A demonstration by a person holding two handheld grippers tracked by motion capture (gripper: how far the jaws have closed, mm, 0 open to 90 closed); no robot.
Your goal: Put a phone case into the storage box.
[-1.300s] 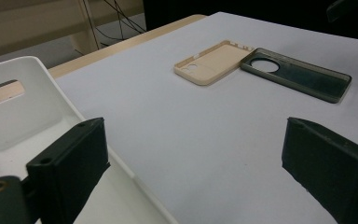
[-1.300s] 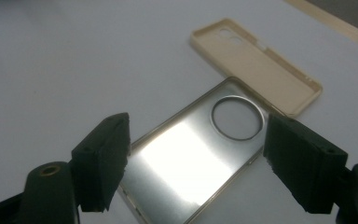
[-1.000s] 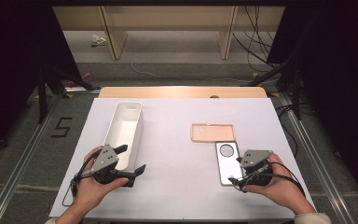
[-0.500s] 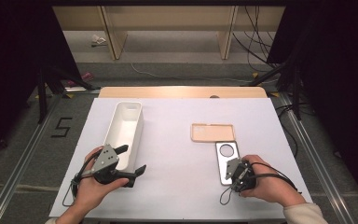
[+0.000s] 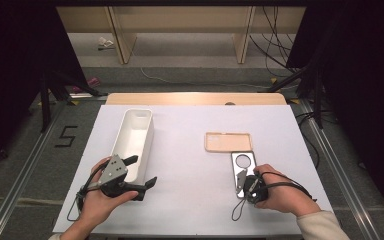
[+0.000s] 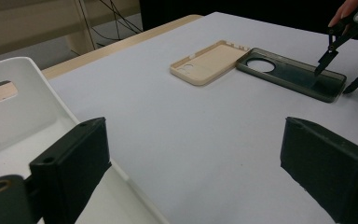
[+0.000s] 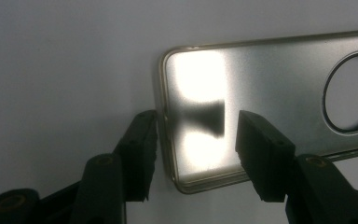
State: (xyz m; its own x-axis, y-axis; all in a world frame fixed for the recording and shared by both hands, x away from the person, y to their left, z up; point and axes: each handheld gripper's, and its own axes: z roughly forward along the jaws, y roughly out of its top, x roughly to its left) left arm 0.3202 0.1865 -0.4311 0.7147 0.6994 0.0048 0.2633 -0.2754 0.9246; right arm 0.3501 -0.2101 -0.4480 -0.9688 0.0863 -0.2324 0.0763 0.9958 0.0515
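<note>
On the table's right side, just before the beige case, lies the dark phone case, seemingly light, thin, flexible and slick, its near end rim straddled by the right gripper's jaws, which have just been closing without pinching it yet, while the left gripper rests gaping.

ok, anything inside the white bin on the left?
The white bin looks empty in the high view: bare white floor and a handle slot in the far wall. Its near end is covered by the left gripper, so that part of the floor can't be checked.

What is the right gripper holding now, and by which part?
Nothing yet: the right gripper straddles the short end rim of the dark phone case, its closing jaws not clamped on it.
</note>
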